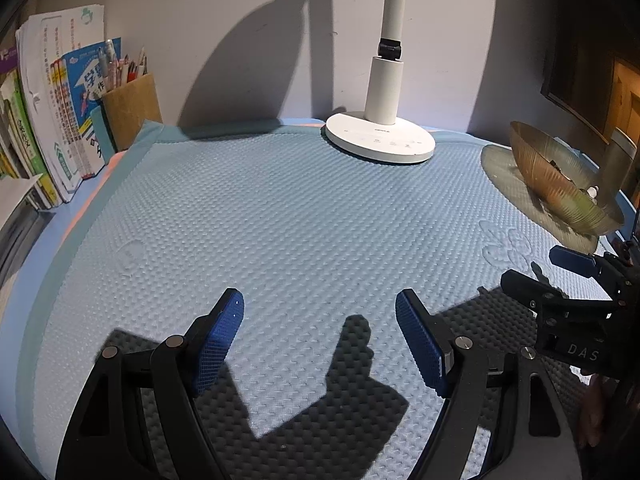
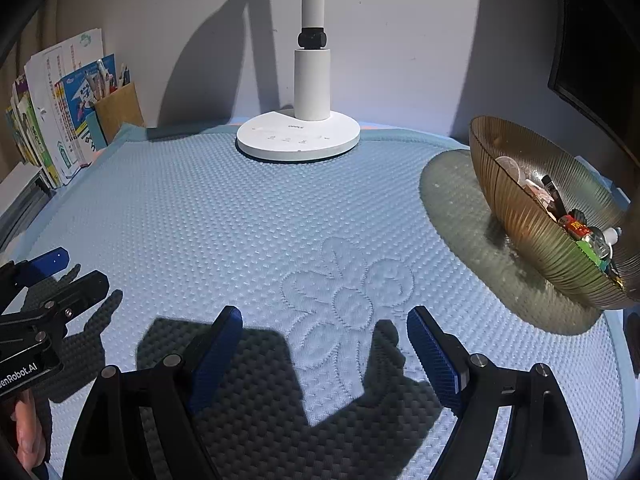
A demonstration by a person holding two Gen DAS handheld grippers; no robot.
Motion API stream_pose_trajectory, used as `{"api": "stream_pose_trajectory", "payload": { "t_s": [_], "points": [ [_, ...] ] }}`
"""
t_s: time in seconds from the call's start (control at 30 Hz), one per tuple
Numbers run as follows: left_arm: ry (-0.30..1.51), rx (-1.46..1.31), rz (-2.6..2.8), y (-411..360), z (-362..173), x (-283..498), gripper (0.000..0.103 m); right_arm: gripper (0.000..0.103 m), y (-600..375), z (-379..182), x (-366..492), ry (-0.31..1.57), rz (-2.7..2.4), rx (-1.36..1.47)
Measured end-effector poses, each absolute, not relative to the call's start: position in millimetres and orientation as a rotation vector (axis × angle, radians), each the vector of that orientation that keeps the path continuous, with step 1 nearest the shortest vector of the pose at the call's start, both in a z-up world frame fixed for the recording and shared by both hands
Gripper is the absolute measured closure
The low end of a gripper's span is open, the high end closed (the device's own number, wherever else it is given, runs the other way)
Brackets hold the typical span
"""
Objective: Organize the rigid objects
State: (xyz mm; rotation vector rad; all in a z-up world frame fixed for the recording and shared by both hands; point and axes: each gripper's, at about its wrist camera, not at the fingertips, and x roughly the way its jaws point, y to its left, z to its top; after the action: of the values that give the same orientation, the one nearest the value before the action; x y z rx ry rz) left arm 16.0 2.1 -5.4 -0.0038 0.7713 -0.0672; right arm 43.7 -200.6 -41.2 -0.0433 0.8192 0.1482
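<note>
Left wrist view shows the left gripper (image 1: 320,344) low over a pale blue quilted mat (image 1: 280,220) that covers the desk, its blue-padded jaws spread wide with nothing between them. Its shadow falls on the mat just below. At the right edge of that view the right gripper (image 1: 560,276) juts in, black with a blue pad.

From the right wrist view, the right gripper (image 2: 324,344) also hangs above the mat (image 2: 240,220), jaws apart and empty, over a stitched flower pattern (image 2: 344,292). The left gripper (image 2: 60,272) shows at the left edge, with a bit of a hand (image 2: 28,432) below it.

An amber ribbed glass bowl (image 2: 520,216) sits at the right side of the mat, well apart from both grippers. Inside it lie the small rigid items (image 2: 576,220): a pale round piece, a dark stick-like piece, something red, something green and a whitish piece, piled toward the near-right side; they are too small to name. In the left view the bowl (image 1: 552,172) appears at the far right.

A white lamp (image 2: 300,136) stands at the far middle against the wall. At the far left, books (image 1: 52,112) stand upright beside a tan pen holder (image 1: 132,108) filled with pens.
</note>
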Motion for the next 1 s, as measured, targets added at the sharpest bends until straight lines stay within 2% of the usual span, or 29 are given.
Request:
{"api": "stream_pose_trajectory", "payload": {
  "t_s": [0.27,1.0],
  "points": [
    [0.776,-0.004,-0.073,1.4,-6.2,16.2,0.022,0.02,-196.1,-42.2,43.6,0.835,0.14,-0.045],
    [0.793,-0.028,-0.075,3.2,-9.1,18.5,0.022,0.019,-194.7,-45.3,44.9,0.851,0.148,-0.045]
  ]
}}
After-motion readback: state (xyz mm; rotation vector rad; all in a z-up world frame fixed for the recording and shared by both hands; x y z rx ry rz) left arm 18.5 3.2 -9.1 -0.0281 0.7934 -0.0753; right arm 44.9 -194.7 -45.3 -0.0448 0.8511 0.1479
